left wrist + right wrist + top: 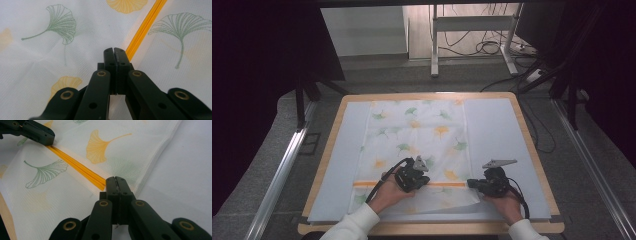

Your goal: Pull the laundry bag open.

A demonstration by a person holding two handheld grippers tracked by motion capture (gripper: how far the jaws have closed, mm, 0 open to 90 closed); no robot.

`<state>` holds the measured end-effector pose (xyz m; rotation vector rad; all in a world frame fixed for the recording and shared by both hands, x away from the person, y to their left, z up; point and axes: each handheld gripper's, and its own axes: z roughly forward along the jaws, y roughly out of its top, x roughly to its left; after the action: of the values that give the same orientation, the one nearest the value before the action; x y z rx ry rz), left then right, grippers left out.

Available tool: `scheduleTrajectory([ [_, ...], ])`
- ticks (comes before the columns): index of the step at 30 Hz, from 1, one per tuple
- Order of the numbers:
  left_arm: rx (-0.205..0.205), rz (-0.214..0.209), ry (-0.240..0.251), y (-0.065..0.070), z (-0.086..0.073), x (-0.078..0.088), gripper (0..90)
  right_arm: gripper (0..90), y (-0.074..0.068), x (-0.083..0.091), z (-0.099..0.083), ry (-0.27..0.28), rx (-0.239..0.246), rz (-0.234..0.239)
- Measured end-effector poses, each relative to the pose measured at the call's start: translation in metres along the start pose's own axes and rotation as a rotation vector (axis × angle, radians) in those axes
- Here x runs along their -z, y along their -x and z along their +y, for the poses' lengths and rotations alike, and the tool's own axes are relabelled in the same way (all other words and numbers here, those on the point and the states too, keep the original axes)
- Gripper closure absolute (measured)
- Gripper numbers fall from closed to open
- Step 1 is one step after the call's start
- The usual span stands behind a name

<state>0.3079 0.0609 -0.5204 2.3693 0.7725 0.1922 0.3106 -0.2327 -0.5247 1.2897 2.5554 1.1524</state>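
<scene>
A white cloth [417, 135] printed with green and orange ginkgo leaves lies flat on the table. An orange stripe [447, 184] crosses it near the front edge. My left gripper [428, 181] is shut, its tips resting on the cloth [37, 62] right beside the stripe [145, 27]. My right gripper [469, 183] is shut too. Its tips [115, 178] sit at the stripe's [75, 166] right end, close to the cloth's [62, 202] hemmed side edge. Nothing visible lies between either pair of jaws. The left gripper [37, 133] also appears farther along the stripe in the right gripper view.
A pale mat [497, 135] covers the wooden table [332, 145] under the cloth, with bare strips on both sides. Beyond the table stand a desk frame [434, 45] and loose cables [492, 47] on the floor. Metal rails [282, 170] run along both sides.
</scene>
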Motion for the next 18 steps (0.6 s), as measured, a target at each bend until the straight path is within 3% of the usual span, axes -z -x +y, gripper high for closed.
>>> scheduleTrajectory([
  [18, 0.018, 0.028, -0.014, -0.006, -0.013, 0.012, 90.0, 89.7, 0.0, 0.0, 0.0, 0.004, 0.0, 0.0],
])
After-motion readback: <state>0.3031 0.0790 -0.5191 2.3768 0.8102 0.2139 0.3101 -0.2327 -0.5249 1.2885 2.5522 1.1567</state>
